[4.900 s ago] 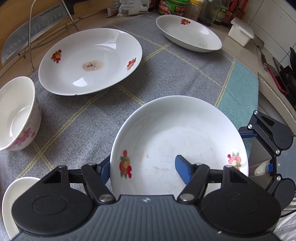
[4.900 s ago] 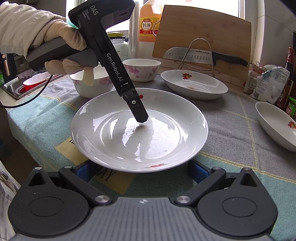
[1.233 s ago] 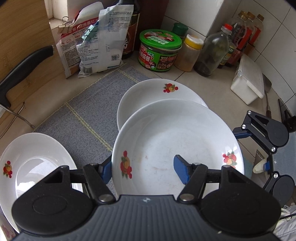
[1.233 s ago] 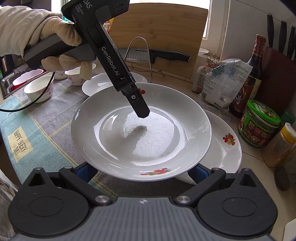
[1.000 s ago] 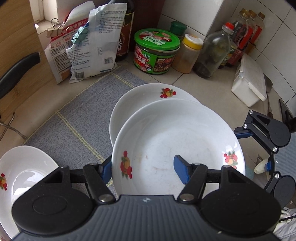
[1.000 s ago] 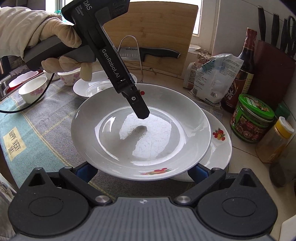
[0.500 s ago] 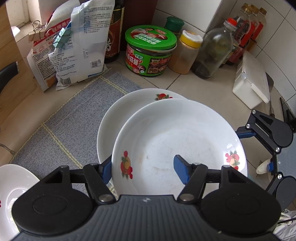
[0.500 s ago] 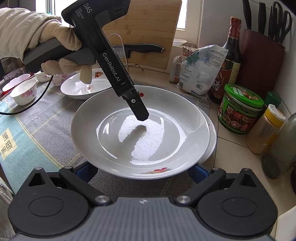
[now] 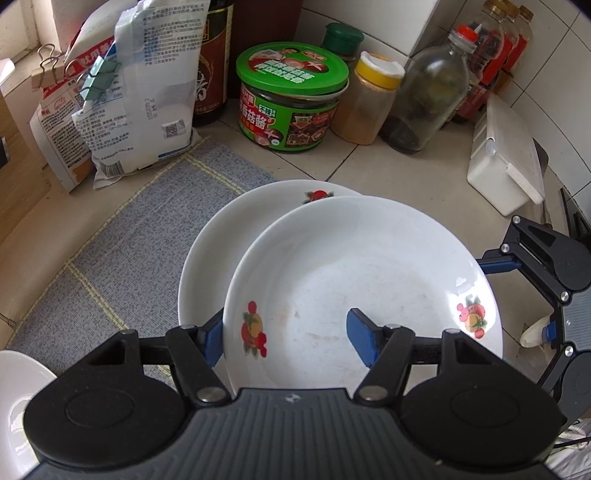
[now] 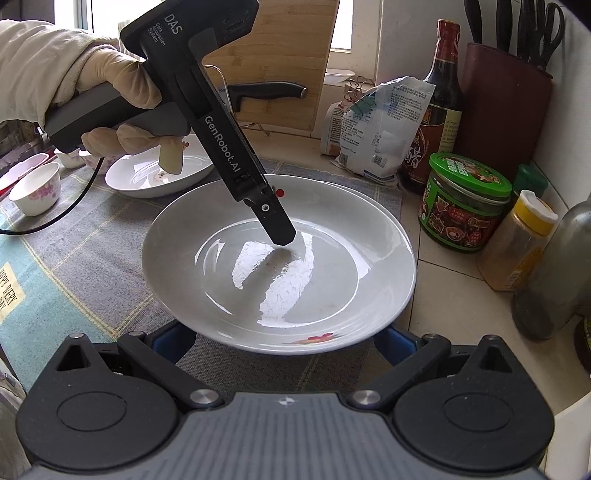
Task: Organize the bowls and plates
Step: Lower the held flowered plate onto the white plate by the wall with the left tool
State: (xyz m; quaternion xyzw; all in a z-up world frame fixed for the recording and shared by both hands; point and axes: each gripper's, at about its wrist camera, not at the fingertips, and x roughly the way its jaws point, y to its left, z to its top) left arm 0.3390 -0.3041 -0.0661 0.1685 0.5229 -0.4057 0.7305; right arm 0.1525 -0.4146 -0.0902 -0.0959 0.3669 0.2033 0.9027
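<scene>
Plates stacked at the mat's far corner, by the jars.
Left gripper [image 9: 286,338] partly closed, pinching the near rim of the top plate [image 9: 369,280]: one blue finger [image 9: 364,341] inside, the other outside. Top plate sitting over a second plate [image 9: 214,258], shifted to one side. Right gripper [image 10: 284,341] spread wide either side of the top plate's edge; can't tell if squeezing it. Green jar [image 9: 291,99] just behind.

Daylight from a window [image 10: 338,26] falls on white tiled walls [image 9: 546,74] and a beige tiled counter [image 9: 417,173].
</scene>
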